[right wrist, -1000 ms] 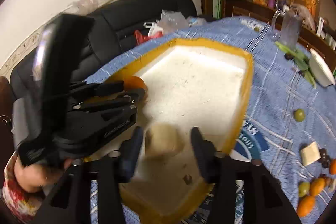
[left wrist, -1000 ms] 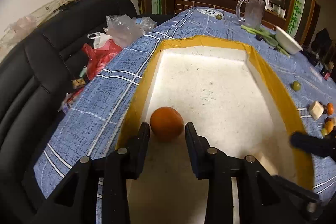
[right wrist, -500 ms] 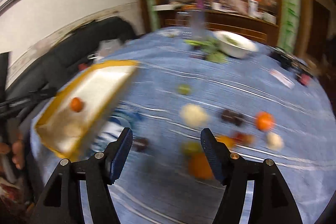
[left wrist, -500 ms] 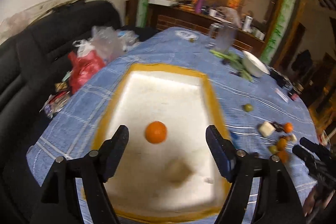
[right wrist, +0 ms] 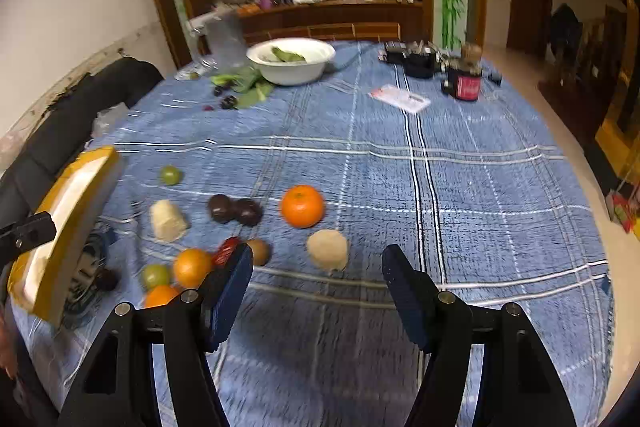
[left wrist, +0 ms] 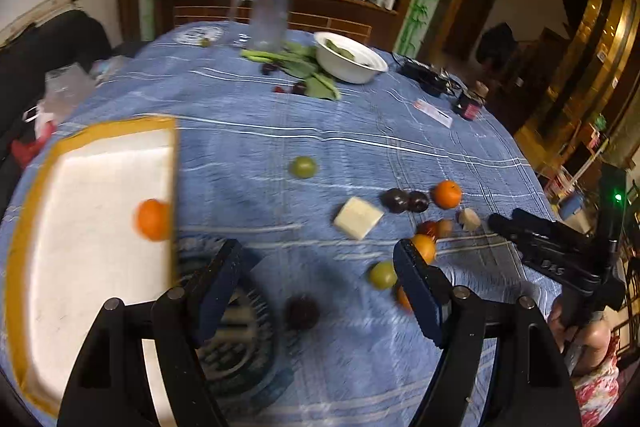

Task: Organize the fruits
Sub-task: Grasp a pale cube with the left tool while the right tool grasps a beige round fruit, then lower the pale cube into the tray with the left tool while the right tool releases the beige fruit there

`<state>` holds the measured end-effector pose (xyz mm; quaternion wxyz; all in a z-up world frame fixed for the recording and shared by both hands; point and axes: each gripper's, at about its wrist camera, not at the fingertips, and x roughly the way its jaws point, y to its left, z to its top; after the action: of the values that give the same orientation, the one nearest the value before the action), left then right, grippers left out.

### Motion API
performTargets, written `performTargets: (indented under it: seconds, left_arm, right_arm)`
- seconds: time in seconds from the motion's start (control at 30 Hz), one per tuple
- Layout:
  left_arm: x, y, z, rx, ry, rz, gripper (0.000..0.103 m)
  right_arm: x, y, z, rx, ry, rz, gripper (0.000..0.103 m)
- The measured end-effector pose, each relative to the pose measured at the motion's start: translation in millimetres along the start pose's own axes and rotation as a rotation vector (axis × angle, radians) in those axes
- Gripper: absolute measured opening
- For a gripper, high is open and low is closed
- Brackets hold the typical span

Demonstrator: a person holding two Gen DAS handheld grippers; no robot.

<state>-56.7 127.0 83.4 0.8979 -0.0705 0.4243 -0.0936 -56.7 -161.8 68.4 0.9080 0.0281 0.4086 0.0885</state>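
Note:
A white tray with a yellow rim (left wrist: 100,155) lies at the left of the blue checked table and holds one orange (left wrist: 152,219); its edge shows in the right wrist view (right wrist: 76,203). My left gripper (left wrist: 316,279) is open and empty above the cloth, right of the tray. My right gripper (right wrist: 316,287) is open and empty, just in front of a pale round fruit (right wrist: 328,249). Loose fruit lies on the cloth: an orange (right wrist: 302,206), two dark plums (right wrist: 236,210), a green fruit (right wrist: 171,174), a pale block (right wrist: 168,221) and several more oranges and green fruits (right wrist: 192,267).
A white bowl (right wrist: 292,61) with greens, a glass jug (right wrist: 222,41), a red jar (right wrist: 464,83), a card (right wrist: 400,98) and dark items stand at the table's far side. A black sofa (right wrist: 80,107) with bags is at the left. The right gripper's body shows in the left wrist view (left wrist: 552,251).
Both grippers opened and let go of their fruit in the tray, an orange and a pale fruit. Both have pulled back and swung right, away from the tray, toward the loose fruit.

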Motion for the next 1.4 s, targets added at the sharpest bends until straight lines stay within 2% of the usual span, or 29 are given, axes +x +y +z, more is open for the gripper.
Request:
performTargets:
  seconds: [0.07,0.1,0.33,0.47,0.5,0.53,0.6,0.63,0.73,0.87,1.03,1.17,1.23,1.4]
  left_arm:
    - [20,-6,4,-0.004,0.035,-0.003,0.076]
    - [32,-8,6,-0.007,0.056,-0.006,0.076]
    - [83,-20,5,0.048,0.114,0.042,0.076]
    - [98,-27,8,0.083,0.111,0.067,0.074]
    - [102,-30,8,0.094,0.113,0.073,0.070]
    - [105,-32,8,0.104,0.120,0.072,0.061]
    - [110,-37,6,0.126,0.128,0.068,0.051]
    - [109,-41,5,0.144,0.118,0.068,0.039]
    - [102,-46,2,0.158,0.102,0.086,0.040]
    - [75,-39,4,0.104,0.056,0.052,0.040]
    - [9,-6,3,0.020,-0.036,0.032,0.040]
    - [-41,49,-2,-0.088,-0.110,0.106,0.040]
    - [-58,88,-7,-0.170,-0.134,0.175,0.040]
    - [-67,164,-30,-0.379,-0.124,0.232,0.040]
  right_arm:
    - [16,-2,4,0.013,0.025,-0.009,0.061]
    - [21,-4,3,0.014,0.035,-0.013,0.060]
    - [39,-5,-4,0.017,0.062,0.000,0.060]
    - [48,-6,-6,0.015,0.085,0.001,0.060]
    - [48,-4,-6,0.005,0.085,-0.004,0.059]
    - [49,-4,-5,-0.002,0.084,-0.007,0.054]
    - [49,-2,-6,-0.019,0.079,-0.029,0.045]
    - [49,-2,-6,-0.022,0.077,-0.032,0.040]
    - [48,-2,-7,-0.016,0.071,-0.015,0.031]
    - [44,-1,-8,-0.021,0.052,-0.026,0.031]
    - [31,0,-7,-0.007,0.004,-0.017,0.031]
    - [3,15,2,-0.002,-0.052,0.022,0.031]
    - [-11,36,7,-0.025,-0.072,0.066,0.031]
    - [-33,118,17,-0.173,-0.094,0.178,0.032]
